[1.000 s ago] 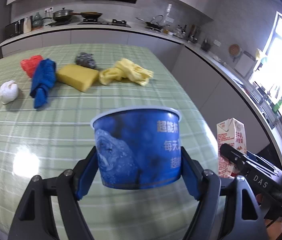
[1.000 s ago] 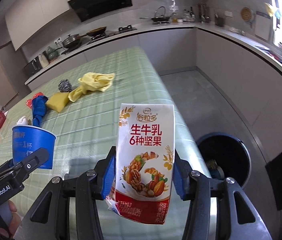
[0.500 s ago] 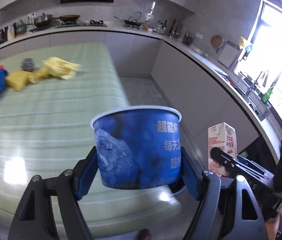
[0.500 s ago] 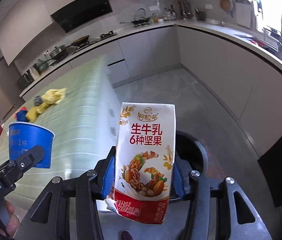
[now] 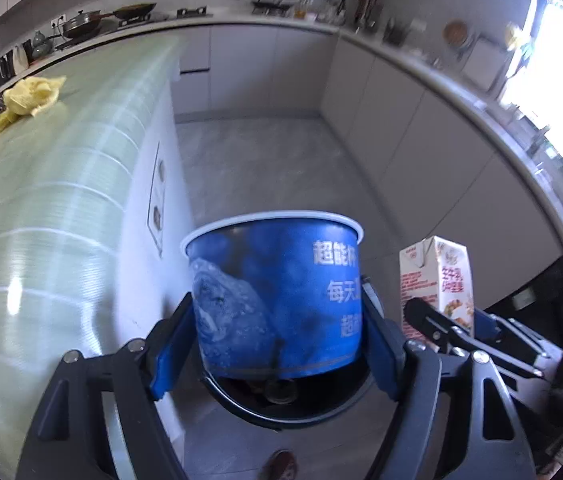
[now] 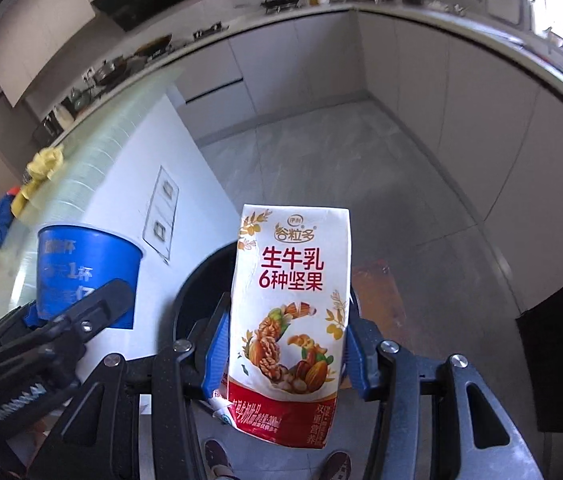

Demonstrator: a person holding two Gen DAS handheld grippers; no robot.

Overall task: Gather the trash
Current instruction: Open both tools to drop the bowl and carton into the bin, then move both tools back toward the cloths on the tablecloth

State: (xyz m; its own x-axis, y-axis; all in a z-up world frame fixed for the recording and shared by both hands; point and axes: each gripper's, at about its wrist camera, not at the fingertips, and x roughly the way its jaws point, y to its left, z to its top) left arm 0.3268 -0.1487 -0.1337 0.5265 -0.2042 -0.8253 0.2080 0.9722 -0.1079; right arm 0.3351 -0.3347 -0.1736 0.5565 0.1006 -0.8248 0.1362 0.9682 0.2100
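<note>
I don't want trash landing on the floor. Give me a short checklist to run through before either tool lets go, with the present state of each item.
1. Left tool clamped on the blue paper cup: ok.
2. Right tool clamped on the milk carton: ok.
3. Cup above the black trash bin: ok, the bin's mouth shows right beneath it.
4. Carton above the bin: ok, the rim curves behind it.
5. Bin has room: cannot tell, mostly hidden.
6. The person's shoes clear of the bin: ok.
</note>
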